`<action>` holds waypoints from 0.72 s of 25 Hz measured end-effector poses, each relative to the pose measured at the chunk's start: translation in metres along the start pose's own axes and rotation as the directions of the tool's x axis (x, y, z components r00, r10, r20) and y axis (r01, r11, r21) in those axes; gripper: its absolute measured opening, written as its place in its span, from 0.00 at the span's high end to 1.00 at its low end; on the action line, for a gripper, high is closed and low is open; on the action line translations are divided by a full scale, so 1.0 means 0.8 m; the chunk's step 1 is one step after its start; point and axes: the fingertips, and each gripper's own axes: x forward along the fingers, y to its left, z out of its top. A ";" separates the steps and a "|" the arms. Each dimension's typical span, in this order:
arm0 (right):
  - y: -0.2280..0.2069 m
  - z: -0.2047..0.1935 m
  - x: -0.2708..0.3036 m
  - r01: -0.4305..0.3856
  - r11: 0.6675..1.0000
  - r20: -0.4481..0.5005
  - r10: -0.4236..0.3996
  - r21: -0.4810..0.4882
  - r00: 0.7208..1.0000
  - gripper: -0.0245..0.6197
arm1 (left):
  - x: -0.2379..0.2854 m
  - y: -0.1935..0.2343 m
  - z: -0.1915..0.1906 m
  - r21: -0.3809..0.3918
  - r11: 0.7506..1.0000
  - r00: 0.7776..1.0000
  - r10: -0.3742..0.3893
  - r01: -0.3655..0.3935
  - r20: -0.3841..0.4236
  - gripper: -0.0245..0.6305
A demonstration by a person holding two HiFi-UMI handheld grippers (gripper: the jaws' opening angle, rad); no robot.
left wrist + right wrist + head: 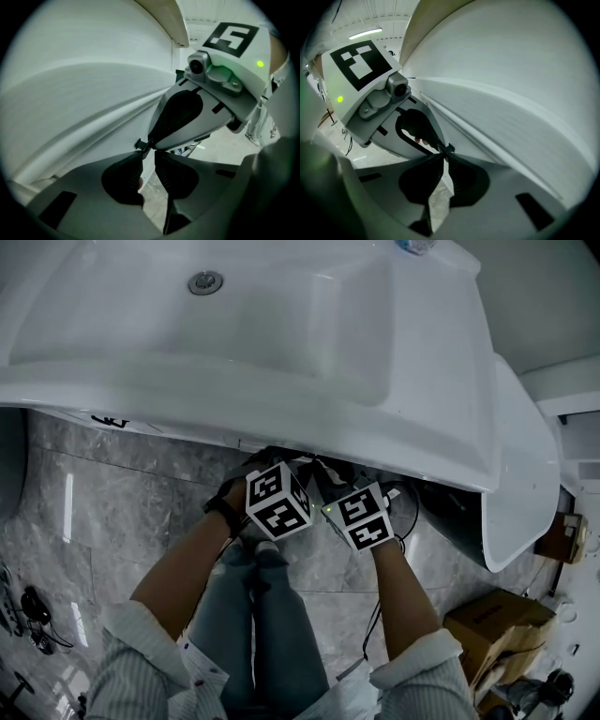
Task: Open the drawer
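No drawer shows in the head view; the white sink [441,427] overhangs it. Both grippers reach under the sink's front edge, tips almost meeting. My left gripper [298,482] lies beside a white curved panel [84,93]. Its jaws [148,152] are drawn to a thin slit with only floor showing through. My right gripper [330,486] has its jaw tips touching [442,158], nothing between them, next to the same white panel [511,93], which carries a long seam. Whether that panel is the drawer front I cannot tell. Each gripper view shows the other gripper's marker cube [234,40] [358,63].
The sink's drain [205,282] sits at the top left. Grey marble floor [112,512] lies below. A white rounded fixture [525,474] stands to the right, with a cardboard box [492,624] near it. Cables [33,615] lie at the far left. The person's legs [262,615] are underneath.
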 end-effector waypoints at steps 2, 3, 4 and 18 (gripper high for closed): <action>-0.001 0.000 -0.001 0.004 1.000 -0.008 -0.004 0.012 1.000 0.92 | 0.000 0.000 0.001 -0.010 1.000 1.000 -0.002 0.002 -0.006 0.84; -0.001 0.000 -0.002 0.007 1.000 -0.011 -0.007 0.020 1.000 0.92 | 0.000 -0.001 0.001 -0.012 1.000 1.000 -0.006 0.006 -0.008 0.84; 0.001 -0.001 -0.003 0.010 0.999 -0.012 -0.009 0.030 1.000 0.92 | -0.001 -0.002 0.000 -0.013 1.000 1.000 -0.012 0.012 -0.009 0.84; 0.039 -0.016 -0.022 0.000 0.995 -0.037 0.004 0.099 0.999 0.92 | -0.022 -0.035 -0.018 -0.078 0.996 0.999 -0.041 0.039 -0.031 0.89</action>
